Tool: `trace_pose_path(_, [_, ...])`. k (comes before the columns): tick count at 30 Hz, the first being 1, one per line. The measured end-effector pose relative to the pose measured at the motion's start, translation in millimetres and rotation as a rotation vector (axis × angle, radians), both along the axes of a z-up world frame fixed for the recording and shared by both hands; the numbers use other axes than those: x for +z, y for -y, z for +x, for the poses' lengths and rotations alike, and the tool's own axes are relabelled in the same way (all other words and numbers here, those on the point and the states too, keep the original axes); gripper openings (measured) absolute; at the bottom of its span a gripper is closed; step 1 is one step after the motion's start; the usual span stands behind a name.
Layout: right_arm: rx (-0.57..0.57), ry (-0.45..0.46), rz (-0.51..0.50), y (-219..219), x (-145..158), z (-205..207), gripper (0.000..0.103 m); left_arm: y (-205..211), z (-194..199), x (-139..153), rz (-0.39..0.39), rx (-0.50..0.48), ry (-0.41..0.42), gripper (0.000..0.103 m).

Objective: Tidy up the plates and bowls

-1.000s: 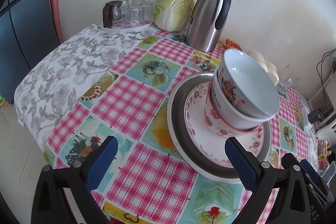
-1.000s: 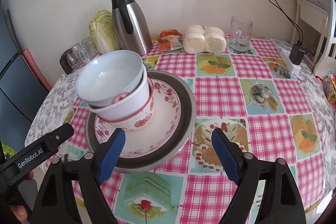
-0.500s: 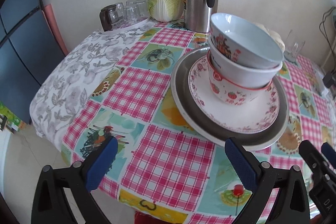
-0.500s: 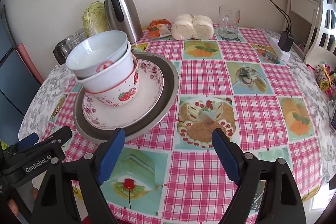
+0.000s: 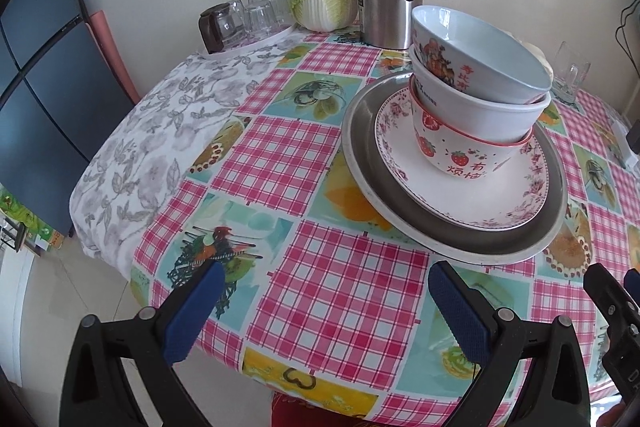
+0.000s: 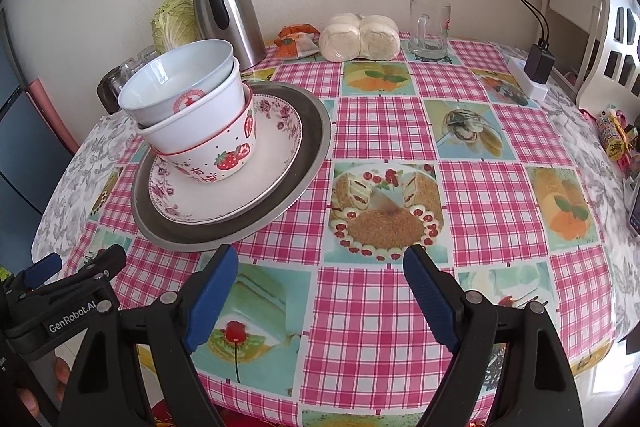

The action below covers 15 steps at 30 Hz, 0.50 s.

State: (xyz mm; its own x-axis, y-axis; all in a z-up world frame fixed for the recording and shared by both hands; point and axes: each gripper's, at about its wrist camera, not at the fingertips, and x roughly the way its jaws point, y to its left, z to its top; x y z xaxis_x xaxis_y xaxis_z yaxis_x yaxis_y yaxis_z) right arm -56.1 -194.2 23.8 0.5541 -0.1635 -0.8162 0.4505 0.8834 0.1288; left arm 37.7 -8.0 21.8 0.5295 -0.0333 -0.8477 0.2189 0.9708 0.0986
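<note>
Hovering over the table's (image 5: 336, 283) near edge, both hands lower than a second ago, so the stack looms nearer. Left fingers (image 5: 320, 311) and right fingers (image 6: 318, 297) spread wide, grasping nothing. Three nested bowls (image 6: 192, 115) sit tilted on a floral plate (image 6: 256, 183) inside a grey plate (image 6: 308, 163), near the table's left edge. Glasses (image 5: 256, 15) at the far edge partly hidden behind bowls in right view.

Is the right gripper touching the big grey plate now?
Apart. In the right wrist view, checked tablecloth shows between the right gripper and the grey plate.
</note>
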Motion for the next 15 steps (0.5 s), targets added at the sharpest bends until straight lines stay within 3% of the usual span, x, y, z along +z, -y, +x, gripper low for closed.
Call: trace_pose_path(15, [-0.009, -0.022, 0.008, 3.7, -6.1, 1.3, 0.085, 10.1, 1.6, -7.0, 0.031, -0.032, -0.015, 0.103])
